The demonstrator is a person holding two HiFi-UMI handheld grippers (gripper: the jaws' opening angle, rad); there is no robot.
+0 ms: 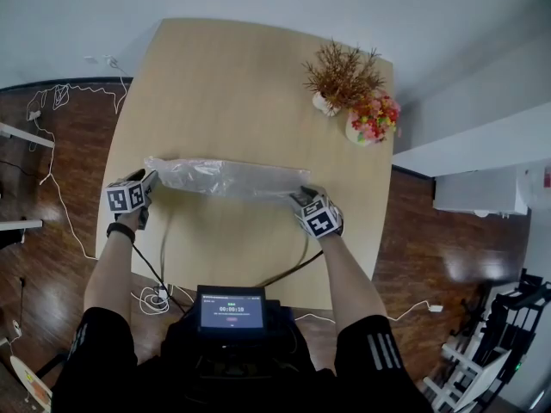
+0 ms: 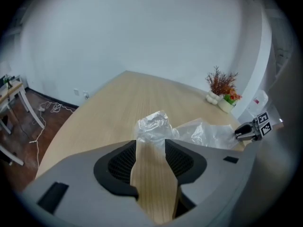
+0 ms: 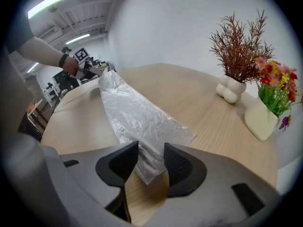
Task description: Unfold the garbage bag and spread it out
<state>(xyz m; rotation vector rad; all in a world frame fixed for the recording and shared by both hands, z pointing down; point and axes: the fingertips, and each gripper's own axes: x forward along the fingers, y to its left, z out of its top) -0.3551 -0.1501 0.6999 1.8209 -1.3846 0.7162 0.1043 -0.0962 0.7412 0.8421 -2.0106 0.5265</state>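
A clear plastic garbage bag [image 1: 228, 177] lies in a long crumpled strip across the wooden table [image 1: 232, 76], running left to right between both grippers. My left gripper [image 1: 151, 183] stands open at the bag's left end. In the left gripper view the bunched end of the bag [image 2: 154, 126] sits just beyond the left gripper [image 2: 150, 143], with bare table between the jaws. My right gripper [image 1: 301, 198] is at the right end. There a flat corner of the bag [image 3: 137, 117] lies between the parted jaws of the right gripper [image 3: 151, 150], and the pads do not press it.
A dried plant in a white vase [image 1: 340, 80] and a pot of coloured flowers [image 1: 372, 120] stand at the table's far right. A screen [image 1: 231, 310] sits at the near edge by the person's body, with cables [image 1: 159, 269] trailing off the table. More cables [image 1: 60, 97] lie on the floor at left.
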